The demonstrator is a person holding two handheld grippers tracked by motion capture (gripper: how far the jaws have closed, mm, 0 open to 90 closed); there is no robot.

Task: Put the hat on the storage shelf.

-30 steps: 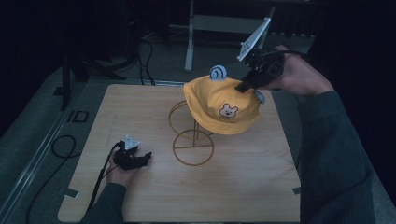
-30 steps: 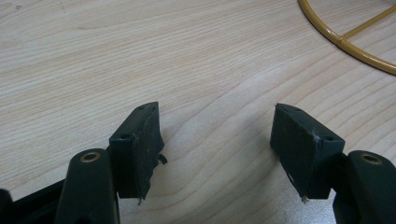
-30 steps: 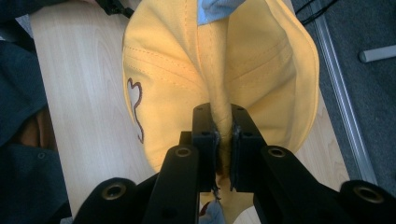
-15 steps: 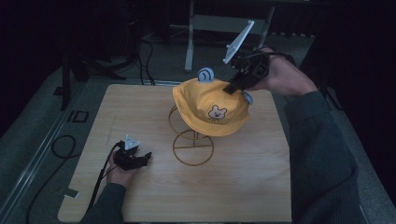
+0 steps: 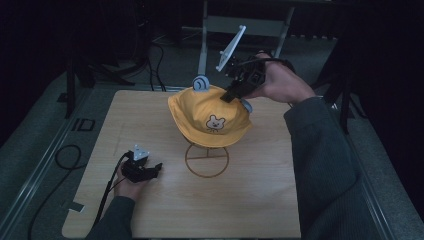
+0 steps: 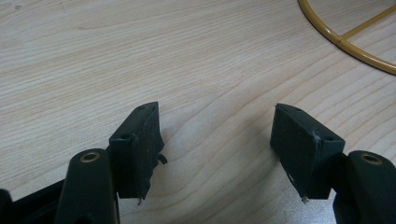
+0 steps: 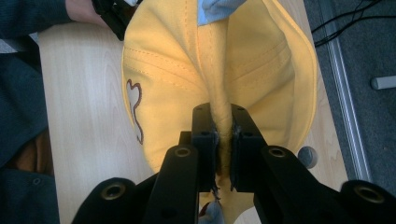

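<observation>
The right hand-held gripper (image 5: pixel 231 95) was clamped on a fold of the yellow hat (image 5: pixel 210 116), its jaws pinching a ridge of cloth at the crown, as the right gripper view showed (image 7: pixel 219 140). The hat hung over the gold wire stand (image 5: pixel 206 160) near the middle of the table (image 5: pixel 260 200), bear face toward the person; whether it sat on the stand's top or was lifted just clear could not be told. The step looked like carrying the hat by its crown, either onto the stand or off it. The next move would call for a steady hold and a straight vertical path, since the brim could catch on the wire. The left hand-held gripper (image 5: pixel 150 171) rested on the table near the stand's base ring, jaws spread wide with nothing between them (image 6: pixel 215 144), well apart from the hat. Cables and frame legs lay beyond the table, out of the way.
</observation>
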